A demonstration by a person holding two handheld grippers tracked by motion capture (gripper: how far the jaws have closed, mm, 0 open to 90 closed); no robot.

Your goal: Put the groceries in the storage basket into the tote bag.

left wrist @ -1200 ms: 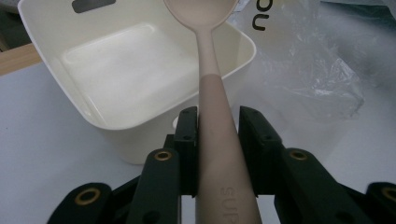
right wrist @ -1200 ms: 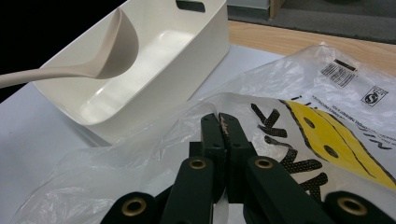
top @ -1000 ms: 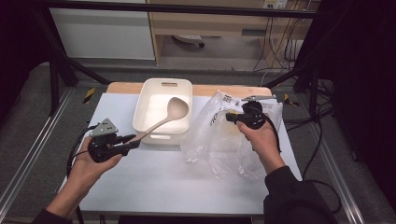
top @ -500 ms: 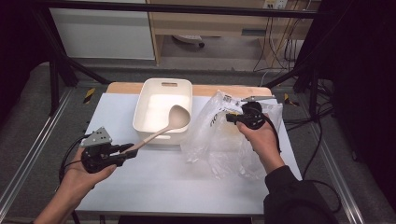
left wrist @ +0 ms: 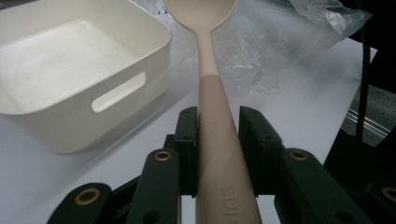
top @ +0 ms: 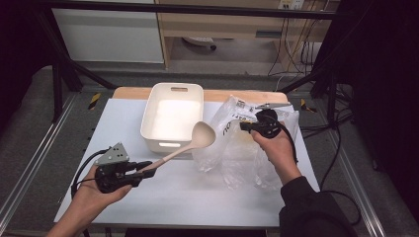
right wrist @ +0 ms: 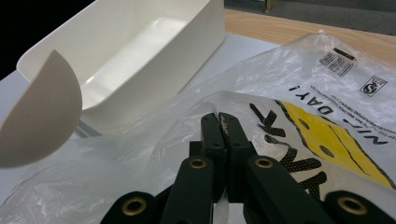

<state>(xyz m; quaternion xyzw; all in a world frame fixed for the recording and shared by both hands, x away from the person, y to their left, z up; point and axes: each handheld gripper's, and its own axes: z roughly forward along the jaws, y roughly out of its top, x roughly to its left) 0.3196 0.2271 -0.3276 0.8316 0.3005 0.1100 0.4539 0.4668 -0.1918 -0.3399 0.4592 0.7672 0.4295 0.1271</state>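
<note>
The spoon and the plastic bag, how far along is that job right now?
Done: left gripper is clamped on the spoon, right gripper pinches the plastic bag. In hand: the spoon's bowl hovers at the bag's edge. Left, probably: getting the spoon inside the bag.

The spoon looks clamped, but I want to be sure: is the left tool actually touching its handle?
Touching. In the left gripper view the left tool has both jaws pressed against the sides of the spoon handle.
</note>
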